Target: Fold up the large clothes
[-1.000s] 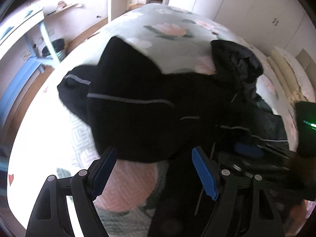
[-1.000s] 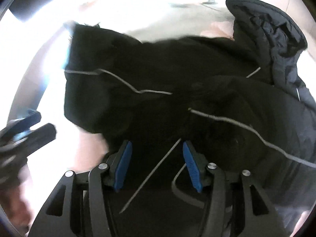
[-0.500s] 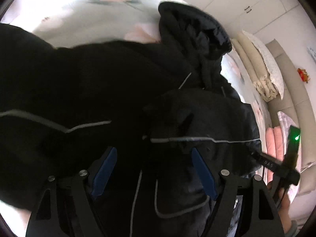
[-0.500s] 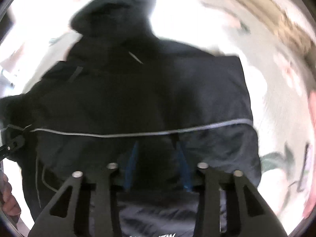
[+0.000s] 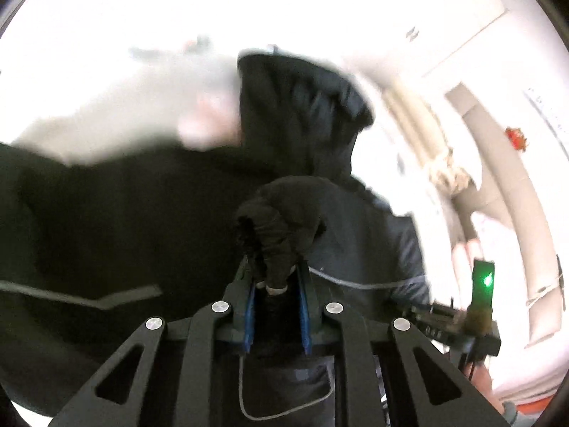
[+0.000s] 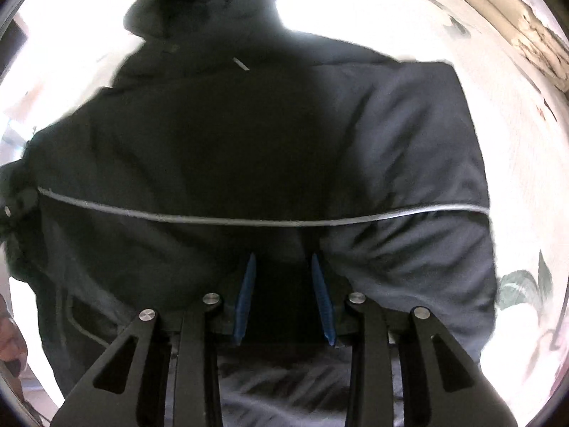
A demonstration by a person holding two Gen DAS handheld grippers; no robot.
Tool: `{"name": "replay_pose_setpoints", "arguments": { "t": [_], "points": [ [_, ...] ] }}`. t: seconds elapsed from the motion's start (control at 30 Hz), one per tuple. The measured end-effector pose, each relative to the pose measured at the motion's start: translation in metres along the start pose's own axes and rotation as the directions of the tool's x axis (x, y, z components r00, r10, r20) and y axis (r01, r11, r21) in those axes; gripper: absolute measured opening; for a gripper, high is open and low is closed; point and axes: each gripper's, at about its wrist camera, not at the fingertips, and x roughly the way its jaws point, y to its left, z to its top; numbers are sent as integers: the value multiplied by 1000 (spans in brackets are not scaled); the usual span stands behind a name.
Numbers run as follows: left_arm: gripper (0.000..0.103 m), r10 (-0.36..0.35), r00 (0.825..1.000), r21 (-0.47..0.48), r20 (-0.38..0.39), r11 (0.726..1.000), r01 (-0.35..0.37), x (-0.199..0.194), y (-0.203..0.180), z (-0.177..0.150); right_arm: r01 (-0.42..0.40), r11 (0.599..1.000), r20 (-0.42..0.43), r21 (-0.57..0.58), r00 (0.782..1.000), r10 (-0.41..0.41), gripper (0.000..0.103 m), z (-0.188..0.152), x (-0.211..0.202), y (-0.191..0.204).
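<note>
While its jaws close, the left hand-held gripper point(image 5: 276, 286) pinches a bunched fold of the black hooded jacket point(image 5: 149, 220), which sprawls ahead of it over the bed point(image 5: 117, 106). White wardrobe doors point(image 5: 473, 17) stand beyond to its right, with stacked pillows point(image 5: 444, 174) nearer. Seen from the right wrist, the right hand-held gripper point(image 6: 282, 277) clamps the jacket's lower back, and the floral bedspread point(image 6: 522, 185) lies to its right.

No legible text anywhere.
</note>
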Motion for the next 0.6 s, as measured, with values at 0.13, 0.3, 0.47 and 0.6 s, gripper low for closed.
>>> {"name": "replay_pose_setpoints", "arguments": {
  "t": [0.13,0.3,0.47,0.6],
  "points": [
    [20,83,995,-15,50,997,-82,-34,19,11,-59,998,91,-21,994,60,41,11,-43,12],
    [24,204,969,-43,-138,976,-212,5,66,-22,-36,999,132,-7,991,37,59,23,-44,14],
    [42,305,939,78,-159,952,-296,26,57,-42,23,999,25,29,999,-24,59,18,13,6],
    [43,367,917,140,-155,927,-348,13,47,-39,63,998,6,-11,998,-63,64,18,33,14]
  ]
}}
